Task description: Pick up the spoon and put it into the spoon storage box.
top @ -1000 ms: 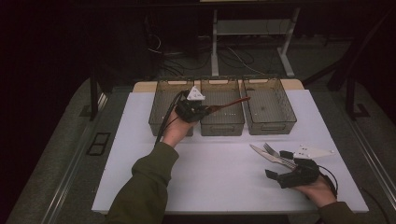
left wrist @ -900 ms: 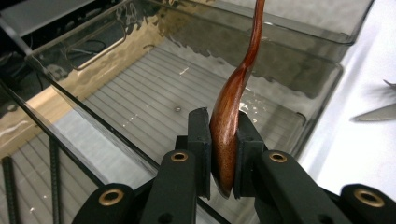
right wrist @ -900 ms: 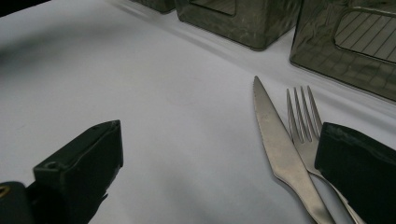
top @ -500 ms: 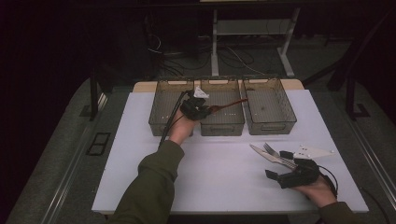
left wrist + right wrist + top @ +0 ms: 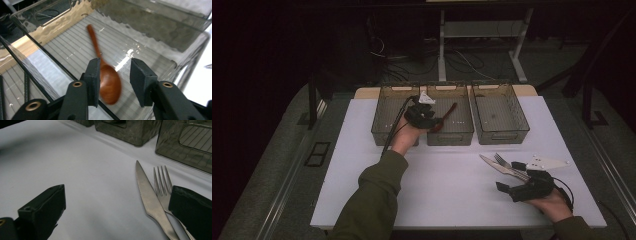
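Change: the left gripper (image 5: 431, 121), at upper centre of the high view, has just been opening its jaws, and the wooden spoon (image 5: 106, 76) now lies between them with a gap on the right side (earlier they were nearly shut on it); the hand has barely shifted.
Left gripper: open, jaws standing apart over the middle bin (image 5: 462, 134); in the left gripper view the spoon's bowl sits blurred just beside the left jaw, whether touching it cannot be told.
Wooden spoon: inside the middle bin, handle running toward the upper left of the left gripper view, bowl low in the frame.
Right gripper (image 5: 517, 182): open, jaws wide apart, resting at lower right of the high view on the white table (image 5: 447, 185).
Knife (image 5: 150, 201): flat on the table, right of centre in the right gripper view.
Fork (image 5: 163, 186): just beside the knife, its handle passing behind the right jaw.
Bins: three in a row (clear plastic) across the upper middle of the high view.
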Tool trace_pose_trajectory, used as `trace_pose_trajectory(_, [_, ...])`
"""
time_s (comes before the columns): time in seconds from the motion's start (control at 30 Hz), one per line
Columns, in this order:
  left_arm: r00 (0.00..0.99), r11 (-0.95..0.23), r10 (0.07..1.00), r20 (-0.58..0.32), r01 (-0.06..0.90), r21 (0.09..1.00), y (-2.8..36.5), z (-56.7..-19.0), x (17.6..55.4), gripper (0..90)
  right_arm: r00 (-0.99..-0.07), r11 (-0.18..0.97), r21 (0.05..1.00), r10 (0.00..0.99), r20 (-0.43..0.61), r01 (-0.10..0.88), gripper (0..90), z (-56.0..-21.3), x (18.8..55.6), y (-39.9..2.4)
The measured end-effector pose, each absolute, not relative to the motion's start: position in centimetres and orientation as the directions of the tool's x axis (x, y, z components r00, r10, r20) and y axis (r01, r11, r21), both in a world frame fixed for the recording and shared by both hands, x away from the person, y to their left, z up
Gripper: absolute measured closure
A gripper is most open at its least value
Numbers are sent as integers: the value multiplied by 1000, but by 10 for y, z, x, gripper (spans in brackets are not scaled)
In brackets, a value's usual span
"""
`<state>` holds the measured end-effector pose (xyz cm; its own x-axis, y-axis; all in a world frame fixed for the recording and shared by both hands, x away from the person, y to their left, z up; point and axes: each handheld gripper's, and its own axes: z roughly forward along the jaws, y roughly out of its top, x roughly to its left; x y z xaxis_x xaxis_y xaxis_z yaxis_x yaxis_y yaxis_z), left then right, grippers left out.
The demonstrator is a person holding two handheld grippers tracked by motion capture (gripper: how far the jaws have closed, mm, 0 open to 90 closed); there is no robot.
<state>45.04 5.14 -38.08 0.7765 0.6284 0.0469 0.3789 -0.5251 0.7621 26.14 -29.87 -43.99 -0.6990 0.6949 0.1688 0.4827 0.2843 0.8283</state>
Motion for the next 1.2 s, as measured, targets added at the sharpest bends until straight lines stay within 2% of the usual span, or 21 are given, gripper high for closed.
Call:
trace_pose_trajectory(0.53, [826,-481,563,8,319,817,66,-353,413,436,-700,286,830,695,164,478,6,-440,261,-299])
trace_pose_trajectory(1.2, [848,-442,529,-29,305,844,99,-374,355,233,-697,289,827,699,163,483,6,-440,261,-298])
